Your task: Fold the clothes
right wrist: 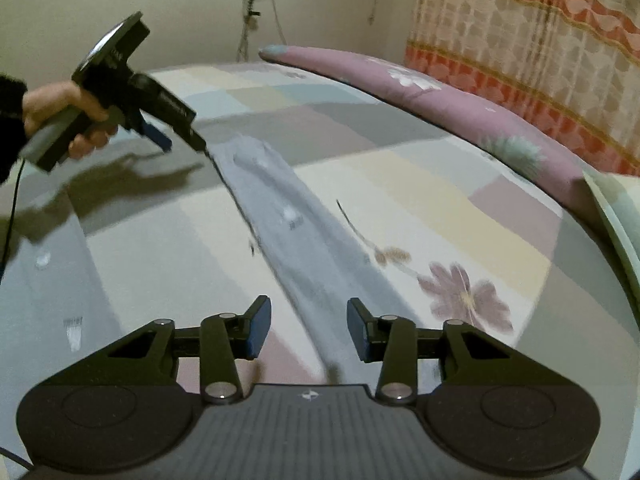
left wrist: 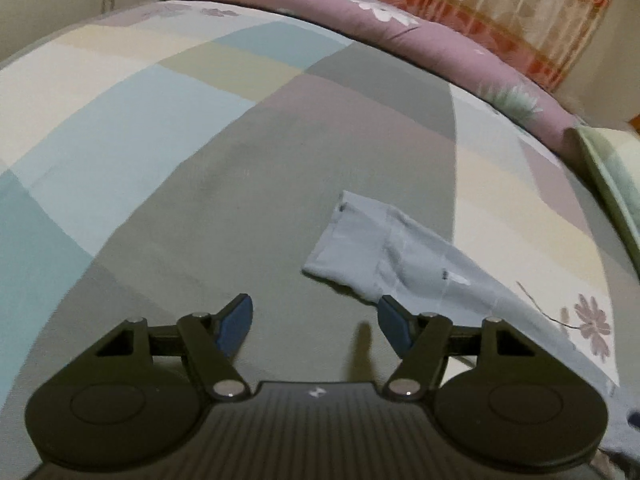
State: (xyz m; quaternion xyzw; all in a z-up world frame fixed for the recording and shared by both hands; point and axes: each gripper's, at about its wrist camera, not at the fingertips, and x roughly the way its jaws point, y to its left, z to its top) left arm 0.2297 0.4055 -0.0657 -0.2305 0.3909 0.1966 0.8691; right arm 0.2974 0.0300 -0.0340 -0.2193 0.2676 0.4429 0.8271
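Across the bed (right wrist: 460, 184), pale blue garment (right wrist: 280, 208) lies long, narrow, unfinished. My left gripper (left wrist: 316, 320) and right gripper (right wrist: 308, 328): jaws released, nothing grasped. Cross-folds remain, I judge.

Both wrist cameras look down close over the bed (left wrist: 200, 128), sharing the grey garment (right wrist: 280, 208)

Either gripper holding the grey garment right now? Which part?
No. Left gripper open at its far end; right gripper open, jaws either side of the grey garment.

Left gripper (left wrist: 316, 322) tilted down, jaws apart, empty; right gripper (right wrist: 308, 328) angled down, jaws apart; left hand (right wrist: 66, 114) gripped its handle.
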